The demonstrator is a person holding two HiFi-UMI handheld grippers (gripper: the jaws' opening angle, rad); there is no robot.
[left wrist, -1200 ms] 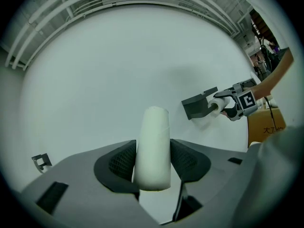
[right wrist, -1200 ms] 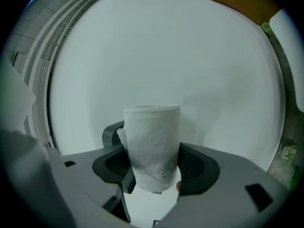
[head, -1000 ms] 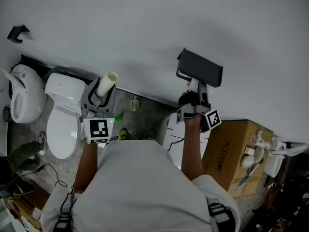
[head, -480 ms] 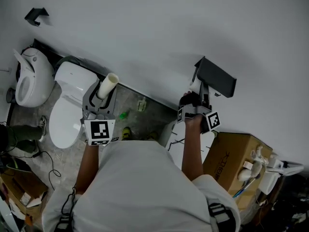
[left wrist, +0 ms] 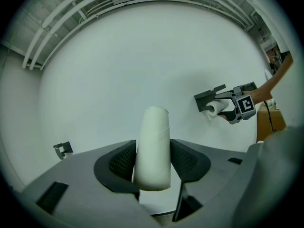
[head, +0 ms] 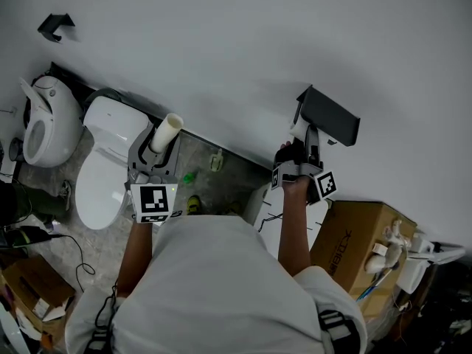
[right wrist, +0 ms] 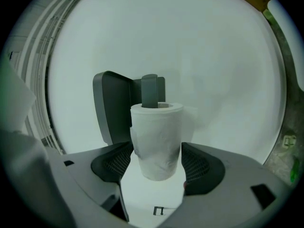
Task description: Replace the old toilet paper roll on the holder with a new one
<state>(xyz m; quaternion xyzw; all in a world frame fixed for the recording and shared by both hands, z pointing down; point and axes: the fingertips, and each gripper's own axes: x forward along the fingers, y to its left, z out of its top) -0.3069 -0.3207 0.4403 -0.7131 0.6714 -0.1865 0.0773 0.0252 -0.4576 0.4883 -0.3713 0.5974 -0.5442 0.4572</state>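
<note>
My left gripper is shut on a bare cardboard tube, held out over the floor left of the holder. The tube stands upright between that gripper's pads. A dark grey holder with a raised lid hangs on the white wall. My right gripper is at it. The new white roll sits on the holder's spindle, between the right jaws. Those jaws have just been opening, and their pads stand close beside the roll without pressing it.
A white toilet and a second white fixture stand at the left by the wall. A cardboard box is at the lower right. A small black bracket is fixed high on the wall.
The head view has swung, so the wall and holder lie further right in it. The left gripper keeps the tube. The right gripper stays at the holder.
</note>
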